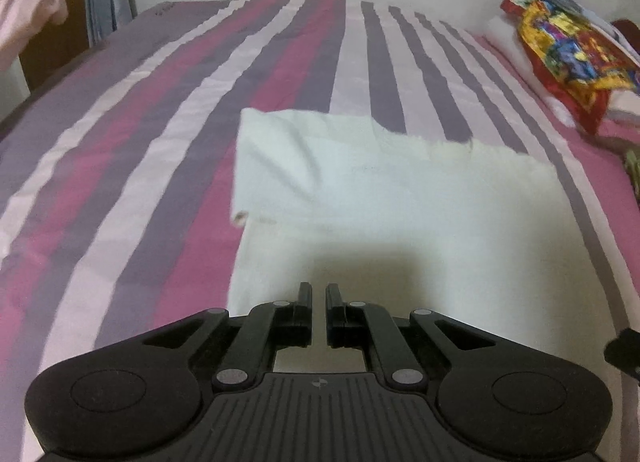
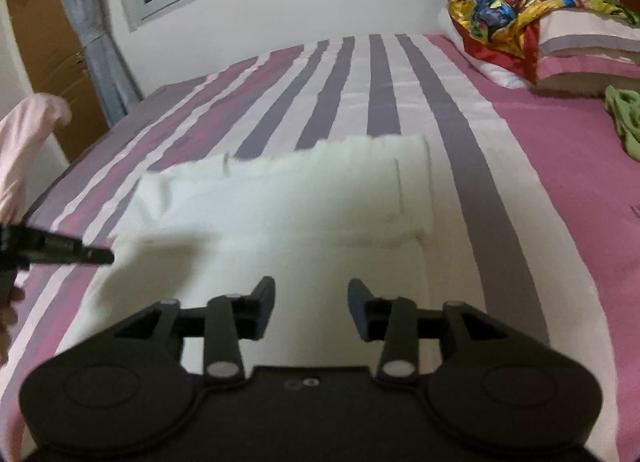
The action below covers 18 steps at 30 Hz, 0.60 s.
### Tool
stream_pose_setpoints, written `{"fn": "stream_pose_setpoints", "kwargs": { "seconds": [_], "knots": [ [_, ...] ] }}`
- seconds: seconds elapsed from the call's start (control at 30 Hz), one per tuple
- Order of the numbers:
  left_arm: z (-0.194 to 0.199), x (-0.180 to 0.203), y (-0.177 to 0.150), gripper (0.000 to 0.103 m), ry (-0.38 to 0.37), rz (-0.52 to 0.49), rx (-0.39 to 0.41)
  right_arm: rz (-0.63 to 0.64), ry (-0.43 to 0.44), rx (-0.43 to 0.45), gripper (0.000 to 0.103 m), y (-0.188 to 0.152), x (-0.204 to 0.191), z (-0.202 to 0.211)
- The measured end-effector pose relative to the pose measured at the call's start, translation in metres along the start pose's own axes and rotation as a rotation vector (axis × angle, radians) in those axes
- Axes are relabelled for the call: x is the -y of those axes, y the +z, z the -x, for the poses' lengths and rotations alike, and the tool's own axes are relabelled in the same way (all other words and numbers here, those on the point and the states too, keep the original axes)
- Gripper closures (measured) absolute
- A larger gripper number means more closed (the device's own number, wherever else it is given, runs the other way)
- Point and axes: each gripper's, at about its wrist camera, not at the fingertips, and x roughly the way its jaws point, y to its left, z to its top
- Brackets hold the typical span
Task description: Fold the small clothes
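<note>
I log a white garment (image 1: 400, 198) on my pink, purple and pale striped bedsheet (image 1: 160, 122); multicoloured red-edged cloth (image 2: 504, 6); green cloth (image 2: 628, 118); both my grippers black (image 1: 319, 294) (image 2: 311, 294).

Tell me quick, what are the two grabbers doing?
Left hand-held gripper: closed, holding nothing, above the white folded cloth.
Right hand-held gripper: open, empty.
</note>
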Motion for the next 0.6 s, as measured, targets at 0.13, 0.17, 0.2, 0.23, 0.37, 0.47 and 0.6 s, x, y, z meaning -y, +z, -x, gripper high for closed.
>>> {"fn": "stream_pose_setpoints", "kwargs": {
  "seconds": [0.13,0.17,0.2,0.23,0.37,0.47,0.6],
  "knots": [
    [0.036,-0.004,-0.031,0.099,0.018,-0.017,0.0,0.024,0.011,-0.019,0.055,-0.035,-0.004,0.048],
    [0.043,-0.006,-0.039,0.099,0.023,-0.019,-0.003,0.026,0.012,-0.025,0.054,-0.043,-0.004,0.057],
    [0.052,-0.007,-0.049,0.099,0.026,-0.017,-0.008,0.029,0.015,-0.03,0.054,-0.051,-0.005,0.068],
    [0.058,-0.008,-0.056,0.099,0.025,-0.016,-0.011,0.034,0.015,-0.033,0.054,-0.06,-0.005,0.079],
    [0.081,-0.016,-0.09,0.099,0.033,-0.011,-0.023,0.031,0.022,-0.044,0.049,-0.086,-0.006,0.11],
    [0.095,-0.029,-0.115,0.099,0.036,0.005,-0.04,0.033,0.024,-0.054,0.048,-0.103,-0.005,0.128],
    [0.106,-0.053,-0.145,0.099,0.065,0.041,-0.068,0.018,0.023,-0.06,0.047,-0.12,0.001,0.144]
  ]
}}
